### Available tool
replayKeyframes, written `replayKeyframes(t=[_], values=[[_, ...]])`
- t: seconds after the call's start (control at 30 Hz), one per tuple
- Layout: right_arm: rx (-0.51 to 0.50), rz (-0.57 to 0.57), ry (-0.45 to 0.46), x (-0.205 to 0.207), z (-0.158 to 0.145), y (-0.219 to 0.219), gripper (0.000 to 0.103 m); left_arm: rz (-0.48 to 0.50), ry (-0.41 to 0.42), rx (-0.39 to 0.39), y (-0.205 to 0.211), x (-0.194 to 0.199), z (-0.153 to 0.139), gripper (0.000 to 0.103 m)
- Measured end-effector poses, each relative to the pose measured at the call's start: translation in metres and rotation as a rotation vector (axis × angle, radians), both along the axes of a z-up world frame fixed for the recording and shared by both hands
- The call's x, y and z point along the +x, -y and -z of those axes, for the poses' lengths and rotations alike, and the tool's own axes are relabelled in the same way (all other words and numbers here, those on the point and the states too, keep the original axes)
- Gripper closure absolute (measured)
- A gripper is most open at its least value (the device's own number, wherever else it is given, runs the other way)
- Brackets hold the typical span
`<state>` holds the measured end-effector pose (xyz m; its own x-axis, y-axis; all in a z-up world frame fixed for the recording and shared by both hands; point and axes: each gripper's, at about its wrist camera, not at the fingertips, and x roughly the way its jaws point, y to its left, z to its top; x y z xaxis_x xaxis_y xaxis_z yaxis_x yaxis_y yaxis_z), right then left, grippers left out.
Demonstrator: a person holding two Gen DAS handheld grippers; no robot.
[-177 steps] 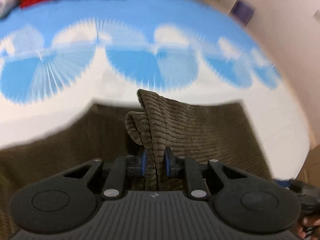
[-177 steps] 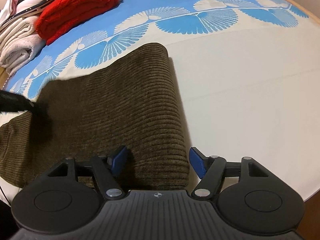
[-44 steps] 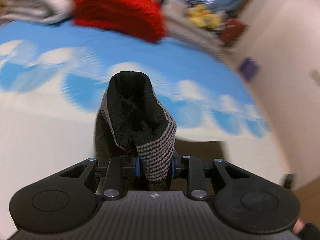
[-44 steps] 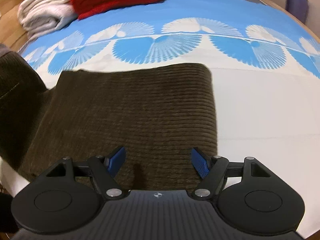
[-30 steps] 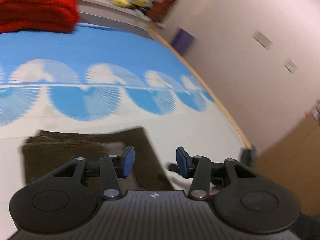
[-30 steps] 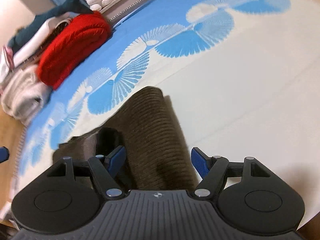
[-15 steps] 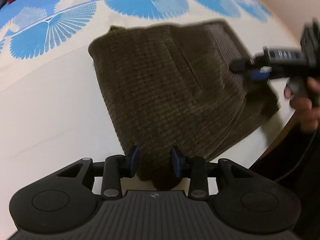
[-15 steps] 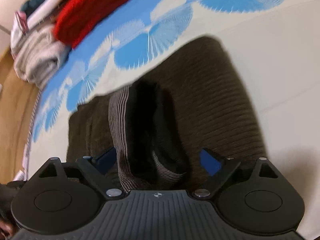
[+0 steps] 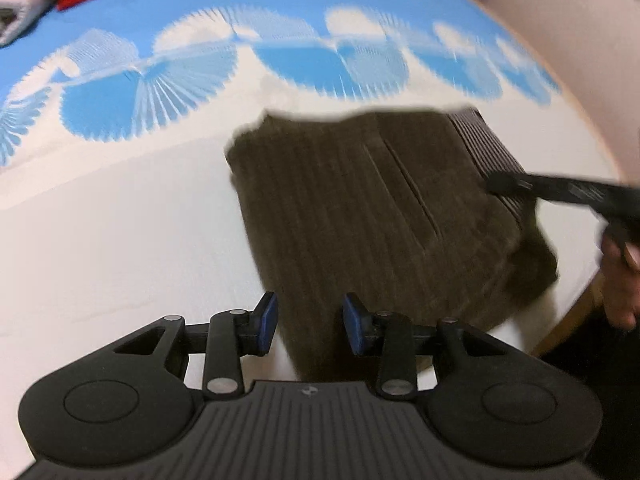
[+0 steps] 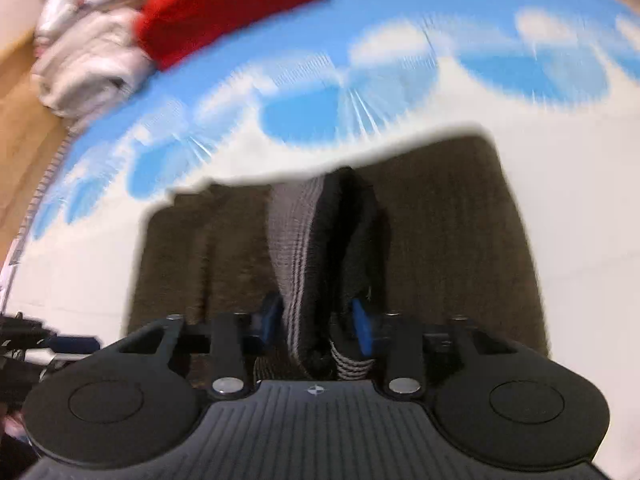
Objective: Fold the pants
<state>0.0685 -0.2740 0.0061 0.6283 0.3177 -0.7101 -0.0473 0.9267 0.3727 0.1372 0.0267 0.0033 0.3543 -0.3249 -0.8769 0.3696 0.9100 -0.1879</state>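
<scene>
The brown corduroy pants (image 9: pixel 372 216) lie folded on the white and blue bedspread (image 9: pixel 120 220). My left gripper (image 9: pixel 310 322) is open over their near left edge, holding nothing. My right gripper (image 10: pixel 314 320) is shut on the pants' striped waistband (image 10: pixel 304 248), which stands up between its blue pads above the folded pants (image 10: pixel 452 240). In the left wrist view the right gripper (image 9: pixel 516 186) reaches in at the pants' right edge. The left gripper shows at the left edge of the right wrist view (image 10: pixel 44 344).
Folded red (image 10: pixel 224 4) and white (image 10: pixel 88 60) clothes are stacked at the far end of the bed. The bed's wooden edge (image 9: pixel 576 320) runs along the right, with a wall behind it. A hand (image 9: pixel 620 280) holds the right gripper.
My left gripper has opened and let go of the pants' near edge. My right gripper has closed on the striped waistband. Both views are blurred by motion.
</scene>
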Motion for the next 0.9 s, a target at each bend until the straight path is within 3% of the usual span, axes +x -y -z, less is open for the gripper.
replayKeyframes(t=[0.1,0.2,0.23,0.4,0.43,0.5,0.57,0.63,0.73,0.8,0.9], values=[[0.051,0.019,0.118,-0.024,-0.029,0.023,0.088,-0.068,0.043,-0.066,-0.004,0.006,-0.015,0.063],[0.045,0.081,0.131,-0.043,-0.034,0.053,0.089,-0.098,0.076,-0.087,0.000,0.010,-0.023,0.063],[0.037,0.110,0.112,-0.047,-0.031,0.065,0.096,-0.095,0.078,-0.093,0.005,0.011,-0.024,0.063],[-0.025,0.136,-0.108,-0.043,0.011,0.094,0.095,0.016,0.057,-0.083,0.040,0.015,-0.020,0.063],[-0.039,0.122,-0.110,-0.043,0.015,0.093,0.093,0.058,0.041,-0.077,0.048,0.013,-0.016,0.063],[-0.058,0.108,-0.046,-0.046,0.007,0.091,0.092,0.151,0.002,-0.019,0.066,0.009,-0.004,0.063],[-0.056,0.137,0.053,-0.052,-0.007,0.092,0.091,0.218,-0.059,0.097,0.078,0.003,0.023,0.063],[-0.003,0.147,0.121,-0.053,-0.011,0.092,0.073,0.264,-0.056,0.192,0.087,-0.001,0.039,0.063],[0.051,0.059,0.197,-0.049,-0.009,0.083,0.069,0.251,-0.077,0.169,0.086,0.003,0.035,0.063],[0.014,-0.024,0.161,-0.040,-0.001,0.067,0.068,0.212,-0.066,0.136,0.081,0.010,0.027,0.061],[-0.167,-0.082,-0.023,-0.022,0.030,0.048,0.067,0.107,0.045,0.040,0.072,0.024,0.001,0.061]])
